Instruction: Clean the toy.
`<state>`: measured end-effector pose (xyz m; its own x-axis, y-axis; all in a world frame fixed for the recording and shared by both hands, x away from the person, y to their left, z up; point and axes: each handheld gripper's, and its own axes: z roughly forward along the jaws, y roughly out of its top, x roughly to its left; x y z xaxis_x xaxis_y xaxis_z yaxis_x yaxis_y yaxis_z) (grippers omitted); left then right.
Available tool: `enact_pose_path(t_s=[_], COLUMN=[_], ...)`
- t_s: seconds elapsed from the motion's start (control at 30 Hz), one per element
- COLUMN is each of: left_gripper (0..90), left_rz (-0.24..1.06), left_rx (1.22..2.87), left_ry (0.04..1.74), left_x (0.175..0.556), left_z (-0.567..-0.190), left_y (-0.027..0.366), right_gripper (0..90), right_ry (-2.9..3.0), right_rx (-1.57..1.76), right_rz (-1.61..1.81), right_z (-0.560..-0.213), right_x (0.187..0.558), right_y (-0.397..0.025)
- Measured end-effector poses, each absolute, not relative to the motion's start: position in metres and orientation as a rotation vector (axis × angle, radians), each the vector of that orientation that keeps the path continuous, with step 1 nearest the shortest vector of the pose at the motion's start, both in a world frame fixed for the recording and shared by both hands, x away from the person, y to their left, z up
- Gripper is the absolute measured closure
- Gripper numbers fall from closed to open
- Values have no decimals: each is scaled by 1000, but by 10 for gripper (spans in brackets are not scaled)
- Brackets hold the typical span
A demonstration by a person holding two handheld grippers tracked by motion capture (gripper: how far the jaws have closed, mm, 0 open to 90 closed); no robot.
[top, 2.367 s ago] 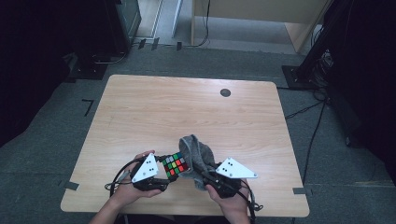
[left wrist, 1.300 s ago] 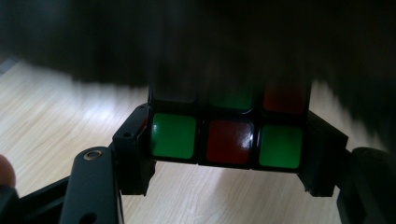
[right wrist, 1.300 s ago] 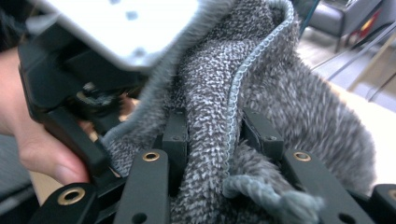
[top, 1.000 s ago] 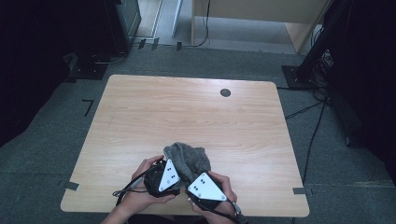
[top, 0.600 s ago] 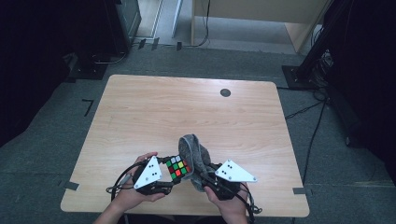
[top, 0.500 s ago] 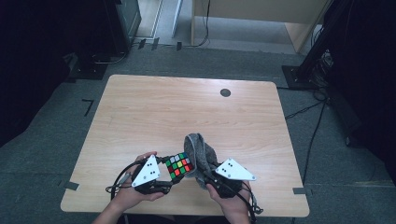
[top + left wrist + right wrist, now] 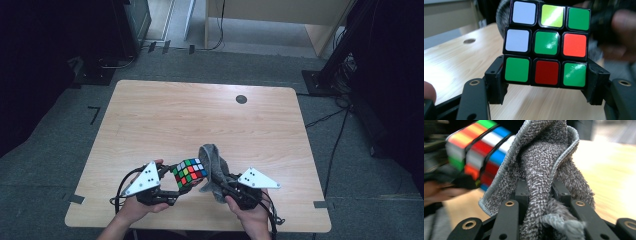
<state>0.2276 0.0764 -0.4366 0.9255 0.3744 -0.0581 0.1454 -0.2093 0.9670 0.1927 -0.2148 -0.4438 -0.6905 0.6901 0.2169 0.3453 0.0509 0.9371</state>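
Two things held above the table, both near its front edge. Judged as a wipe under way: cube already lifted and clamped, cloth already gathered and pinched, some faces likely yet to be rubbed; could not tell from these views how many had been done.

Largest first. Table bare apart from a small dark hole toward its far side. Cloth, grey and bunched, stood just right of the cube, touching or nearly touching its right face; seen folded upright against that face in the right gripper view. Cube raised off the table, tilted, its mixed stickers facing up and toward the camera.

Left gripper closed narrow on the cube's bottom row, one jaw at either side. Right gripper closed tight on a fold of cloth, jaws almost together. Hands just behind each gripper, well apart from the hole.
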Motion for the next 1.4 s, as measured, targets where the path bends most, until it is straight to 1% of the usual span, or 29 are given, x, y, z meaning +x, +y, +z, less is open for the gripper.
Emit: enact_pose_path(t_s=[0.07,0.13,0.2,0.3,0.43,0.5,0.63,0.7,0.8,0.93,1.07,1.17,1.23,1.3,1.4], left_gripper=[336,335,337,337,338,338,338,338,338,338,338,339,339,339,339], left_rz=[181,159,163,186,179,149,137,131,113,143,149,158,141,144,132], left_rx=[1762,1739,1738,1755,1761,1745,1733,1695,1629,1673,1667,1639,1619,1613,1614], left_ry=[396,407,410,401,430,445,458,485,549,551,564,583,591,597,601], left_x=[229,230,230,228,232,234,233,234,235,230,230,233,234,234,232], left_z=[-437,-436,-434,-434,-435,-437,-435,-434,-435,-442,-441,-439,-439,-439,-442], left_y=[78,81,82,80,82,83,82,83,83,72,72,78,81,80,75], right_gripper=[714,726,720,721,722,719,713,711,711,717,731,738,741,742,733], right_ry=[2053,2082,2168,2240,2133,2065,2101,2166,2244,2212,2108,2037,1980,1951,2009], right_rx=[904,827,783,694,712,713,618,599,640,636,780,948,1098,1175,1069], right_rz=[1746,1718,1715,1579,1572,1581,1501,1497,1564,1650,1719,1688,1677,1682,1748], right_z=[-445,-450,-458,-464,-454,-449,-455,-462,-469,-465,-460,-465,-471,-474,-470], right_x=[190,187,188,185,184,182,178,177,175,166,170,179,185,187,181], right_y=[-205,-194,-188,-176,-184,-188,-177,-170,-156,-139,-152,-168,-180,-184,-169])
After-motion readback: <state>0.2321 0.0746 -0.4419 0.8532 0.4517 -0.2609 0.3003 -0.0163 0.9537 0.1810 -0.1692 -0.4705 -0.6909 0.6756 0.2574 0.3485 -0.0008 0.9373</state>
